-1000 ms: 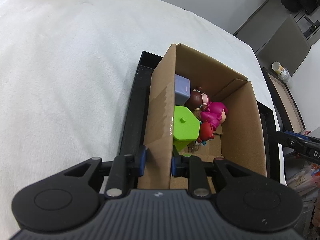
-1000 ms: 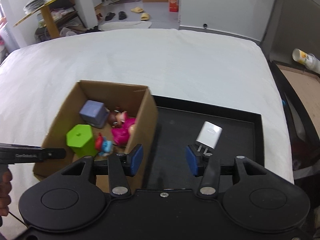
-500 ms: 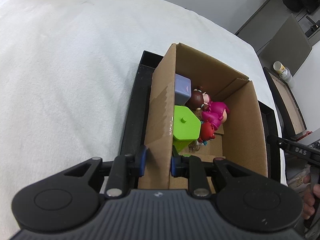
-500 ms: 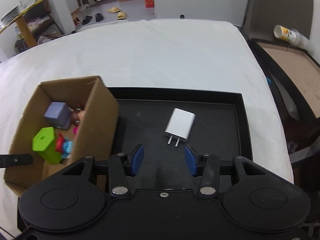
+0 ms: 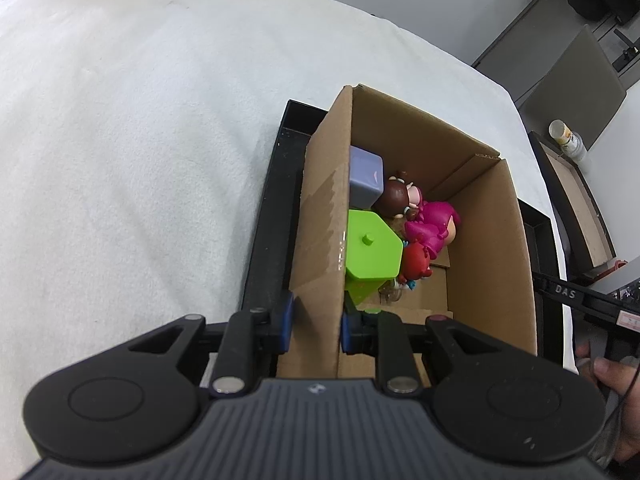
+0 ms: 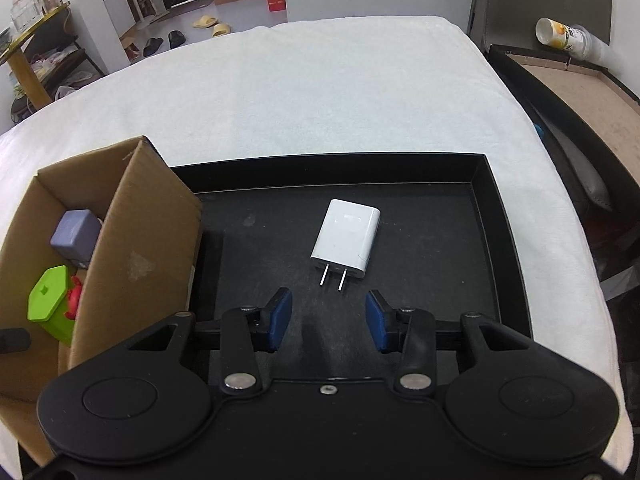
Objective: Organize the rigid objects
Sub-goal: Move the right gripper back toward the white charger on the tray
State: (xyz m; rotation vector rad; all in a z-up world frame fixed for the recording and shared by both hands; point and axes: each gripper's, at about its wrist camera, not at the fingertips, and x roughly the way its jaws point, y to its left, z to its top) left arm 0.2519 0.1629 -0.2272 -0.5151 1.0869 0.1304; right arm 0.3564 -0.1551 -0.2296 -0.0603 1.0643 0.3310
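Note:
A cardboard box (image 5: 492, 240) stands at the left end of a black tray (image 6: 452, 272). My left gripper (image 5: 316, 326) is shut on the box's left wall. In the box lie a green hexagonal block (image 5: 372, 248), a purple-grey cube (image 5: 364, 180), a pink figure (image 5: 434, 224), a brown-haired doll (image 5: 396, 198) and a red toy (image 5: 416, 258). A white plug charger (image 6: 346, 238) lies flat on the tray, prongs toward me. My right gripper (image 6: 328, 320) is open and empty, just in front of the prongs.
The tray rests on a white cloth-covered table (image 6: 320, 92). A dark framed board (image 6: 568, 92) with a tipped paper cup (image 6: 564, 38) stands past the table's right edge. The box also shows in the right wrist view (image 6: 132, 248).
My right gripper has swung right from over the box edge and now lines up with the charger, with its jaws wider apart. My left gripper has stayed clamped on the box wall.

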